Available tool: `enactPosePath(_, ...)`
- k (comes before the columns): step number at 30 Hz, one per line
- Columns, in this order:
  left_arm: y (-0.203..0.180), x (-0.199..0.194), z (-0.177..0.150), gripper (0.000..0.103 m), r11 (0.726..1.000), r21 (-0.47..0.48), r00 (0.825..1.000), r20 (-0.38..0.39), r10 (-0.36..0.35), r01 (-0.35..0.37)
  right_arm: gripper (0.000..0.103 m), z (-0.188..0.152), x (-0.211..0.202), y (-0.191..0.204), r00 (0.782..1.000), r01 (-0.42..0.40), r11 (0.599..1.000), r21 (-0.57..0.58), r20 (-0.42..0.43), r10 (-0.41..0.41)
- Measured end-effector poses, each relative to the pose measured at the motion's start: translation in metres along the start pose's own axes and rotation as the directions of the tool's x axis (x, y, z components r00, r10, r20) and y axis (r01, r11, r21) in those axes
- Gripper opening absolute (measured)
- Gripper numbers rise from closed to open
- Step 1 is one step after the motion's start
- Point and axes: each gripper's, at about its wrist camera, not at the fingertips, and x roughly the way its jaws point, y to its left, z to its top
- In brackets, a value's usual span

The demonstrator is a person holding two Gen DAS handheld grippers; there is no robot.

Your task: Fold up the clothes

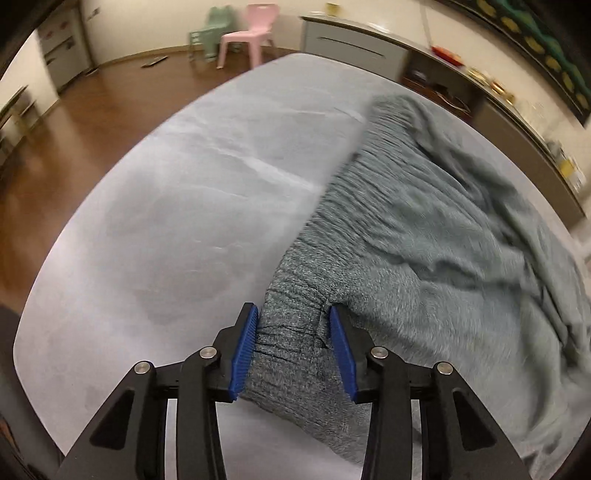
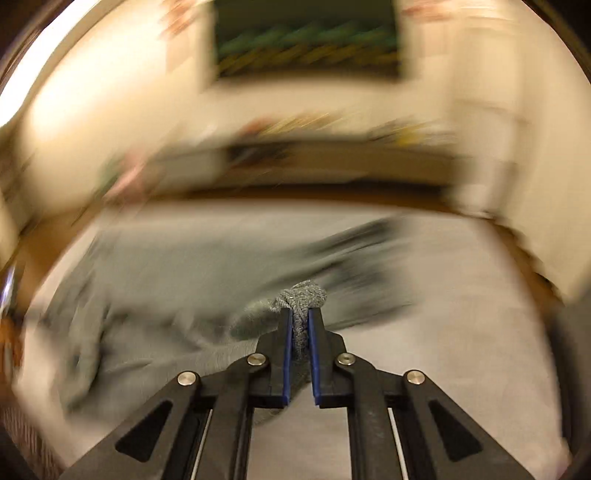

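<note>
Grey-green garment (image 1: 424,229) sprawled across the pale grey table (image 1: 147,221), rumpled, with a gathered, ribbed waistband running away from the left gripper's jaws toward the far edge. Soft, fuzzy knit beyond and to the right of those jaws, bunched into loose folds; darker, speckled rib right between them.

Left gripper (image 1: 291,332) pitched steeply down over the table, jaws about half open, straddling the near end of the waistband. Blue pads (image 1: 243,354) close to the cloth on both sides; cannot tell whether they press on it or merely flank it.

Right gripper (image 2: 300,328) tilted down more gently, jaws drawn narrow and clamped on a twisted wad of the same speckled knit, a knot of it poking out just past the fingertips. Rest of the garment trailing away to the left of these jaws across the table, heavily smeared by blur in the right wrist view.

2 black, angular finger linkages on each gripper, silver pivot pins, ridged blue pads. Table surface matte and faintly creased. Far beyond the left jaws, a pink chair (image 1: 247,37) and a green chair (image 1: 208,33) on brown wood flooring (image 1: 74,129)
</note>
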Motion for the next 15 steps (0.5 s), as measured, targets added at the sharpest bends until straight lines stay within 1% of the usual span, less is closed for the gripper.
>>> enactPosePath(1,0.003,0.0,0.0,0.04,1.0,-0.01,1.0,0.005,0.009,-0.009,0.012,-0.002,-0.001,-0.022,0.997,0.075,0.997,0.034,0.01,-0.076)
enactPosePath(2,-0.002,-0.001,-0.001,0.04,1.0,0.002,1.0,0.012,0.019,-0.019,0.015,-0.009,0.006,-0.044,0.99,0.141,0.988,0.068,-0.01,-0.141)
enactPosePath(3,-0.006,-0.003,-0.003,0.039,0.999,0.014,0.999,0.018,0.029,-0.029,0.023,-0.017,0.016,-0.063,0.983,0.183,0.978,0.099,-0.052,-0.179)
enactPosePath(4,-0.01,-0.005,-0.004,0.039,0.999,0.025,0.999,0.026,0.035,-0.036,0.028,-0.029,0.033,-0.078,0.977,0.184,0.973,0.138,-0.135,-0.166)
enactPosePath(5,-0.013,-0.014,-0.006,0.038,0.999,0.032,0.999,0.046,0.021,-0.022,0.03,-0.042,0.049,-0.094,0.964,0.182,0.963,0.198,-0.231,-0.134)
enactPosePath(6,-0.018,-0.025,-0.009,0.037,0.999,0.042,0.997,0.074,-0.013,0.01,0.03,-0.05,0.059,-0.106,0.955,0.163,0.952,0.259,-0.283,-0.087)
enactPosePath(7,-0.024,-0.033,-0.011,0.037,0.997,0.059,0.995,0.09,-0.047,0.042,0.03,-0.051,0.058,-0.113,0.964,0.112,0.94,0.323,-0.266,-0.024)
enactPosePath(8,-0.03,-0.039,-0.014,0.037,0.994,0.079,0.992,0.102,-0.078,0.07,0.036,-0.052,0.056,-0.119,0.969,0.061,0.922,0.384,-0.244,0.038)
enactPosePath(9,-0.036,-0.039,-0.017,0.038,0.99,0.111,0.991,0.093,-0.095,0.085,0.044,-0.052,0.055,-0.123,0.972,0.029,0.908,0.419,-0.224,0.073)
enactPosePath(10,-0.042,-0.037,-0.02,0.037,0.985,0.143,0.991,0.08,-0.111,0.099,0.047,-0.049,0.052,-0.12,0.975,0.03,0.912,0.41,-0.215,0.065)
enactPosePath(11,-0.049,-0.03,-0.022,0.037,0.978,0.178,0.992,0.052,-0.116,0.105,0.049,-0.047,0.054,-0.115,0.974,0.026,0.92,0.391,-0.216,0.065)
enactPosePath(12,-0.054,-0.021,-0.023,0.037,0.972,0.209,0.994,0.018,-0.111,0.105,0.05,-0.047,0.059,-0.108,0.97,0.011,0.928,0.374,-0.229,0.081)
enactPosePath(15,-0.053,-0.003,-0.025,0.038,0.964,0.256,0.997,-0.026,-0.067,0.071,0.05,-0.055,0.08,-0.103,0.948,-0.014,0.933,0.359,-0.291,0.127)
